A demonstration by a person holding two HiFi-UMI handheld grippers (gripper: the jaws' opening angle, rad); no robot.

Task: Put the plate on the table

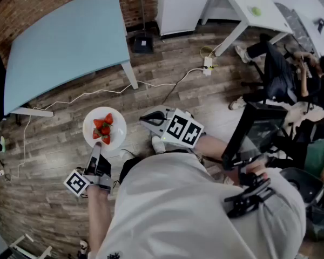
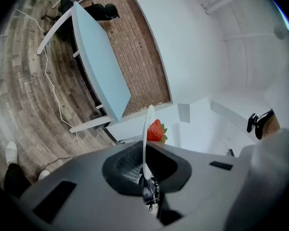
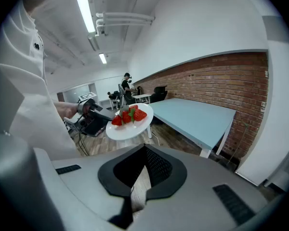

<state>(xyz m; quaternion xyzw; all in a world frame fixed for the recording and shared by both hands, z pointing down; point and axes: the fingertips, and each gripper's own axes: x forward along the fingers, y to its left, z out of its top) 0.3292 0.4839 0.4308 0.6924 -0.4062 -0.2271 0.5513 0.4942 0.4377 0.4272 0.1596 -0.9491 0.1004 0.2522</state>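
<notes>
Head view: strawberries [image 1: 103,129] on plate [image 1: 119,129]

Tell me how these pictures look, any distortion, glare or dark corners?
Head view: strong fisheye bend curves the pale blue rectangular table; light is even. Left gripper view: black rounded corners; the white round plate shows edge-on, sharp. Right gripper view: the long ceiling strip light glares; the red strawberries look sharp.

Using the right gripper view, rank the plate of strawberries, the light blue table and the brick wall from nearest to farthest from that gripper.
1. Plate of strawberries, just ahead, left of centre.
2. Light blue table, beyond it, to the right.
3. Brick wall, behind the table, farthest.
</notes>
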